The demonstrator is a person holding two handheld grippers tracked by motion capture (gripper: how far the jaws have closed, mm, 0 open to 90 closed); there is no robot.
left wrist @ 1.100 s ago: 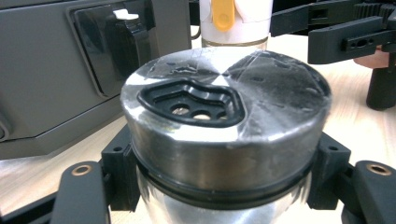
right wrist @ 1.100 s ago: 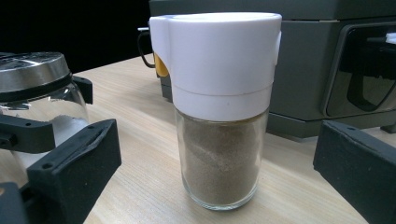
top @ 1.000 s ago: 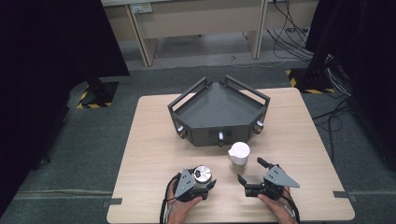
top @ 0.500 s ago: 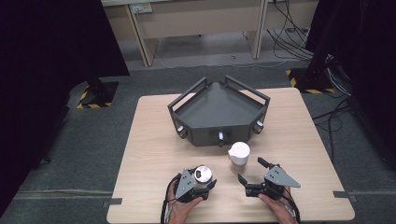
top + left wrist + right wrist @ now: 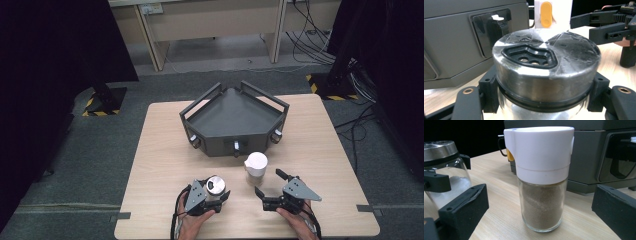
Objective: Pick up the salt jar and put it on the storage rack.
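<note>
We had the left gripper clamped on the steel-capped shaker near the table's front edge. Right gripper gaped wide beside it, short of the white-capped jar. Grey tray blocked the way just behind; bare wood either side.

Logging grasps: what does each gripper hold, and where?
Left gripper clamps the metal-lidded shaker just under its lid. Right gripper is open, holding nothing.
</note>
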